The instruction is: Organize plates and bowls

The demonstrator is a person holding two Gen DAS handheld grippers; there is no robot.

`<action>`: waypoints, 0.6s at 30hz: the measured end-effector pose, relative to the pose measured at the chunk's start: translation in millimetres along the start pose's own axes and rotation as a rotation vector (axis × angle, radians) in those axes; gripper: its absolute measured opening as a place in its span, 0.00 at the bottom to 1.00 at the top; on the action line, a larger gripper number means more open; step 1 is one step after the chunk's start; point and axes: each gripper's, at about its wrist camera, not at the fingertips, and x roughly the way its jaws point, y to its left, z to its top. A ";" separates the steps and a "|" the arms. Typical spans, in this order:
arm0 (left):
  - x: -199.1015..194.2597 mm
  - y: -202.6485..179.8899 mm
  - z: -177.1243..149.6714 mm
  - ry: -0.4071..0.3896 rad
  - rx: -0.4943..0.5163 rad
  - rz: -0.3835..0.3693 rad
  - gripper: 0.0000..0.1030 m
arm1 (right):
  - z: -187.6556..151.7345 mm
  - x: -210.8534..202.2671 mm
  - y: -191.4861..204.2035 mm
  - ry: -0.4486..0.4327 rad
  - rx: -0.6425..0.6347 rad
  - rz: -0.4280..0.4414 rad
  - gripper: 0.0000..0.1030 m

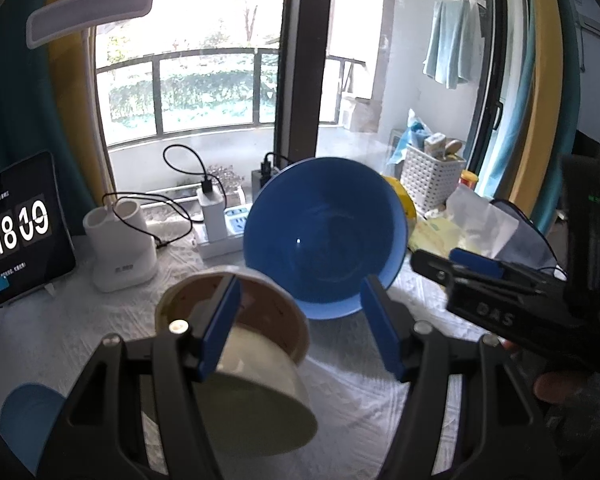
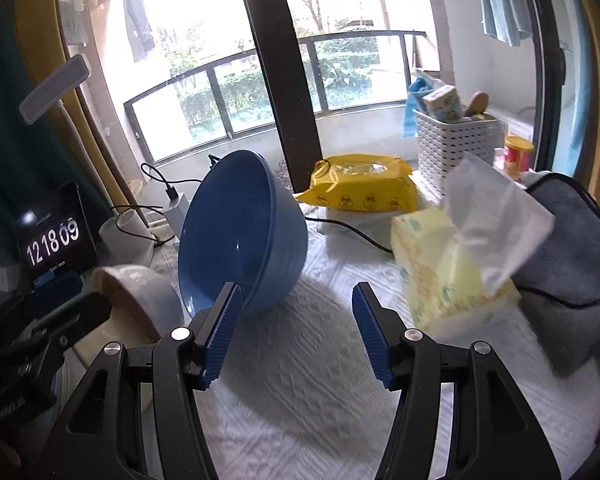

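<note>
A blue bowl (image 1: 324, 236) stands tipped on its edge on the white cloth, with its hollow facing the left wrist camera. A cream bowl (image 1: 256, 364) with a brownish inside lies tilted just in front and to the left of it. My left gripper (image 1: 302, 320) is open. Its left finger lies over the cream bowl and its right finger sits by the blue bowl's lower edge. My right gripper (image 2: 296, 312) is open too, and its left fingertip is against the lower rim of the blue bowl (image 2: 240, 236). No pads pinch either bowl. The cream bowl (image 2: 140, 300) shows beside my left gripper (image 2: 68, 296).
A tablet clock (image 1: 16, 236), a white holder (image 1: 120, 248) and a charger with cables (image 1: 212, 212) line the window side. A white basket (image 2: 456, 148), yellow wipes pack (image 2: 360, 184), tissue pack (image 2: 452, 264) and dark bag (image 2: 572, 248) crowd the right. Something blue (image 1: 24, 420) lies at bottom left.
</note>
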 end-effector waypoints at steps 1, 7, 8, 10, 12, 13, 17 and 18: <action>1.0 0.9 0.3 0.000 -0.004 0.002 0.62 | 1.1 3.7 -0.1 0.004 0.005 0.003 0.59; 7.8 6.0 1.6 0.005 -0.012 0.011 0.62 | 5.8 28.5 4.4 0.021 0.010 -0.004 0.59; 8.8 6.4 1.6 0.007 -0.012 0.012 0.62 | 5.7 30.6 4.5 0.021 0.011 -0.007 0.58; 10.8 6.4 1.7 0.012 -0.012 0.014 0.62 | 4.4 35.6 4.2 0.026 0.008 -0.024 0.50; 12.4 6.0 1.1 0.017 -0.010 0.015 0.62 | 3.1 42.0 1.1 0.045 0.020 -0.038 0.36; 13.3 5.4 1.0 0.018 -0.008 0.015 0.62 | 2.2 45.1 -1.2 0.056 0.027 -0.044 0.33; 14.6 2.2 1.4 0.021 -0.001 0.014 0.62 | -2.1 50.3 -11.3 0.077 0.049 -0.063 0.11; 14.8 0.9 1.6 0.020 0.002 0.013 0.62 | -2.8 49.4 -14.1 0.076 0.056 -0.067 0.10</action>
